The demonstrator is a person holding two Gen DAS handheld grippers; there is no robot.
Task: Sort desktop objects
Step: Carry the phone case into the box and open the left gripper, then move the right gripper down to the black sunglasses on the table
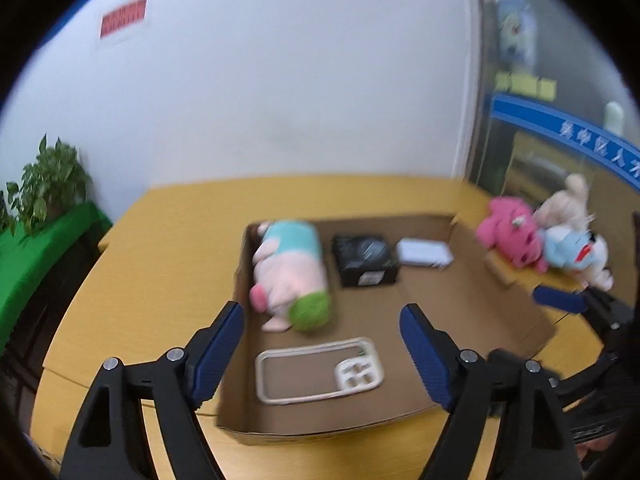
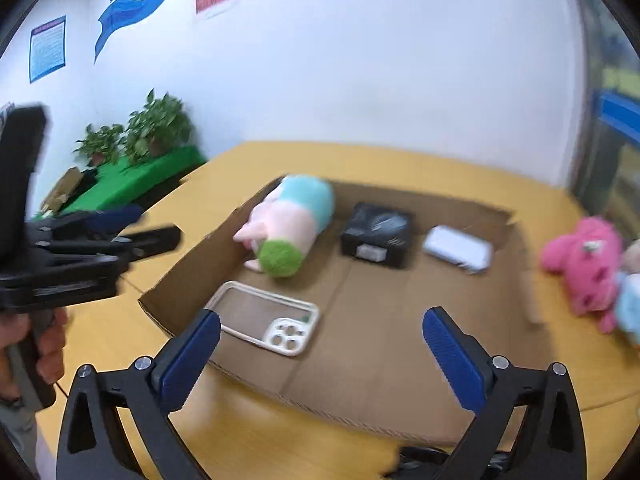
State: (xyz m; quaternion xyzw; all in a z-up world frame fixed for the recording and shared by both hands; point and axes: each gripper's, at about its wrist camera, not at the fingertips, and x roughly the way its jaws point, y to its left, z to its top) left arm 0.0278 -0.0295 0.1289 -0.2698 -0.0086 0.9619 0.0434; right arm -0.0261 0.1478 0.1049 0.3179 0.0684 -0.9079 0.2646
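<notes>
A shallow cardboard box lies on the yellow table. In it are a pink, blue and green plush, a black box, a white device and a clear phone case. A pink plush, a light blue plush and a cream plush lie right of the box. My left gripper is open and empty above the box's near edge. My right gripper is open and empty above the box's near edge; it also shows at the right of the left wrist view.
The yellow table stands against a white wall. Potted plants sit on a green-covered stand at the left. A glass door is at the right. A hand holds the left gripper.
</notes>
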